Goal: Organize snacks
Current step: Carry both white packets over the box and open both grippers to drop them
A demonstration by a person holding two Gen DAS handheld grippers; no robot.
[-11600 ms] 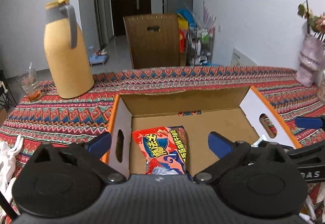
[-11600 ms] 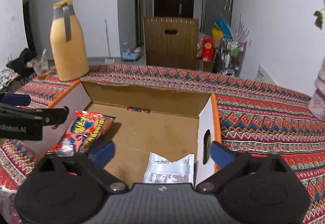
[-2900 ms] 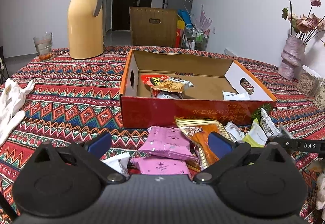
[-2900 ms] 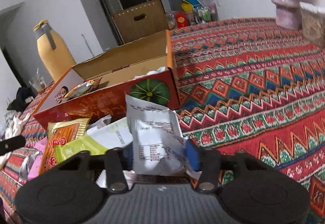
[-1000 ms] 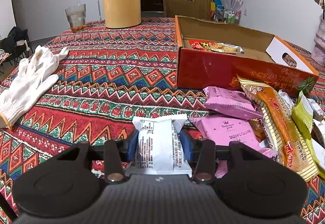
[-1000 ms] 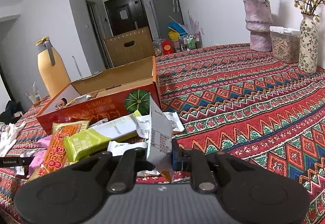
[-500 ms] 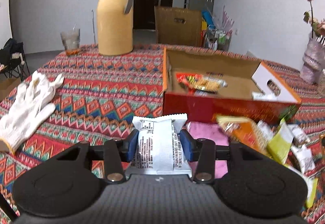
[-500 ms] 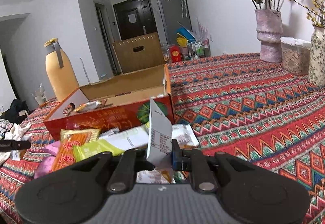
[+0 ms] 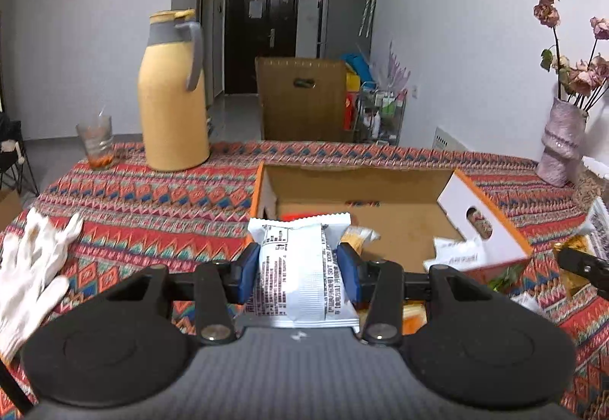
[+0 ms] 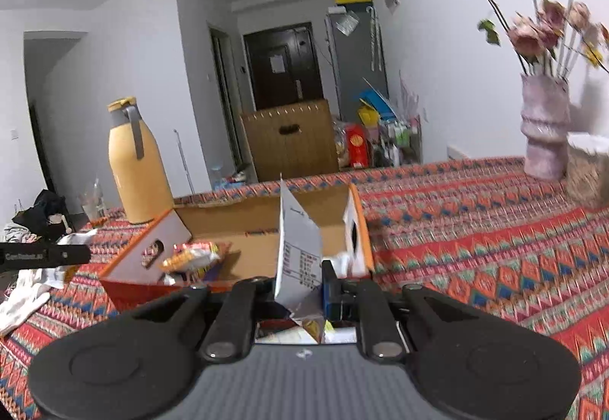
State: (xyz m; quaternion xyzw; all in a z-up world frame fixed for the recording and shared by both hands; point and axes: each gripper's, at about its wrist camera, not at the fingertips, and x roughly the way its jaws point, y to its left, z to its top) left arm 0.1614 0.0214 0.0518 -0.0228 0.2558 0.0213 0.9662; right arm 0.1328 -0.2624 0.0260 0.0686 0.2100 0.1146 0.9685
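Note:
My left gripper (image 9: 300,265) is shut on a white snack packet (image 9: 302,267) with black print, held flat above the near left edge of the open cardboard box (image 9: 380,176). My right gripper (image 10: 300,286) is shut on a thin white packet (image 10: 298,256) standing on edge, raised in front of the same box (image 10: 243,214). Inside the box lie a red and yellow snack bag (image 10: 194,256) and a white packet (image 9: 453,256). Loose snacks on the cloth below both grippers are mostly hidden.
A yellow thermos jug (image 9: 173,92) and a glass (image 9: 95,142) stand at the far left of the patterned tablecloth (image 9: 152,199). White gloves (image 9: 30,267) lie at the left. A vase of flowers (image 10: 544,130) and a container (image 10: 588,168) stand at the right.
Both grippers have risen from the snack pile toward the box, each keeping its white packet. The box interior now shows more fully in both views.

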